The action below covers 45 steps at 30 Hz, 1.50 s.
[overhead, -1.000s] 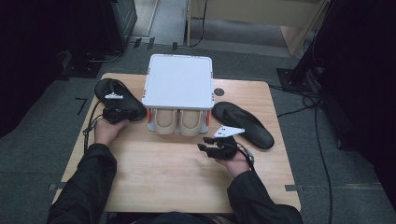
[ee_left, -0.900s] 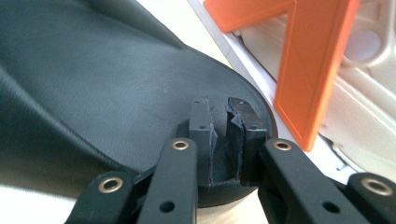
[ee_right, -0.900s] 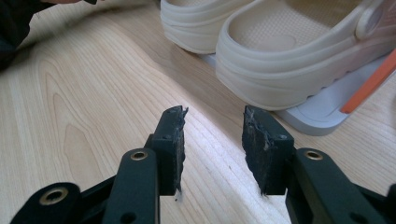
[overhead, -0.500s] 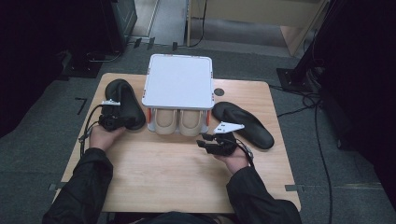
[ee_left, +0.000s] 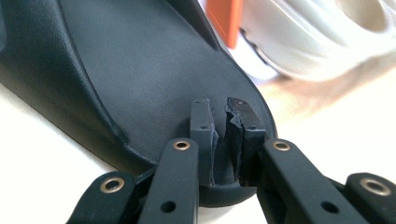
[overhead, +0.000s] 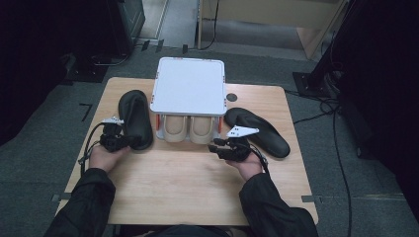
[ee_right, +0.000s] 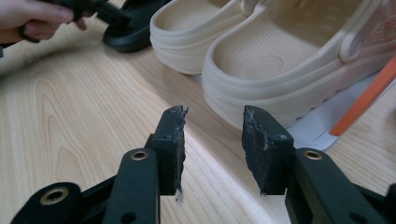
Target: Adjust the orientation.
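Item: black slipper point(overhead: 134, 117), lying on the left of the desk point(overhead: 188, 182), toe away from the person, just beside the white shoe rack point(overhead: 188, 86). The left claw point(overhead: 117, 142) is pinching its heel rim, apparently to drag or lift it. The right claw point(overhead: 221, 146) is hovering with jaws parted, holding nothing, facing the beige clogs point(ee_right: 261, 51) under the rack. A second black slipper point(overhead: 257, 131) is lying to the right. Surface: pale wood grain. Room: grey carpet, cables, dark surroundings.
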{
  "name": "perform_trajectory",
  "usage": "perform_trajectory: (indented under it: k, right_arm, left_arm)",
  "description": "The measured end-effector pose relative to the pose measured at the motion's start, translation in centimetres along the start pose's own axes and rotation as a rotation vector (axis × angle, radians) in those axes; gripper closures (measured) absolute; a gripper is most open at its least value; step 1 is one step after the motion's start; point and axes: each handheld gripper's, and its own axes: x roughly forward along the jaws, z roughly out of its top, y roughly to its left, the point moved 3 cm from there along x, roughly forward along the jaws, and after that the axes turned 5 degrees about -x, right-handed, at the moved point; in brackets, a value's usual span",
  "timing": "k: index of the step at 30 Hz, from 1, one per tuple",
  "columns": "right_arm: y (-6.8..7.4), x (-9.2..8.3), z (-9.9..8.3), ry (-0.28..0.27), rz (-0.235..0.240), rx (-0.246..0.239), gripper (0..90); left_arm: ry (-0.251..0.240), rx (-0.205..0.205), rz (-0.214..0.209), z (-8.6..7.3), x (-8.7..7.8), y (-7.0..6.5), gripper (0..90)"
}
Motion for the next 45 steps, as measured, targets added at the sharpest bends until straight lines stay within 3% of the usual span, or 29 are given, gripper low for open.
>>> perform_trajectory:
  k: [6, 8, 11, 15, 18, 25, 36, 45]
  right_arm:
    - [-0.2, 0.0, 0.0, -0.008, -0.005, 0.004, 60.0]
    - [-0.2, 0.0, 0.0, -0.01, -0.005, 0.01, 60.1]
    - [-0.2, 0.0, 0.0, -0.011, -0.004, 0.011, 60.1]
    - [-0.3, 0.0, 0.0, -0.01, -0.005, 0.009, 60.1]
    - [-0.3, 0.0, 0.0, -0.011, -0.002, 0.008, 60.0]
    - [-0.3, 0.1, -0.1, 0.005, -0.003, 0.012, 60.0]
    - [-0.3, -0.6, -0.6, -0.001, -0.016, 0.025, 60.0]
    - [-0.3, -1.1, -1.1, -0.002, -0.035, 0.032, 60.0]
  left_arm:
    - [0.016, 0.01, -0.026, -1.4, -0.8, -0.9, 78.5]
    - [0.024, 0.007, -0.055, -1.4, -0.9, -0.9, 76.3]
    - [0.034, 0.013, -0.046, -1.1, -1.0, -1.0, 70.6]
    - [-0.018, -0.002, -0.041, -0.1, -2.1, -0.8, 64.8]
    - [-0.046, 0.006, -0.013, 0.7, -2.7, -0.4, 60.9]
    - [-0.097, -0.015, 0.011, 3.0, -3.1, 1.8, 57.0]
    - [-0.085, -0.046, 0.048, 5.2, -1.7, 4.4, 53.5]
    - [-0.048, -0.079, 0.053, 5.9, 1.1, 6.4, 52.7]
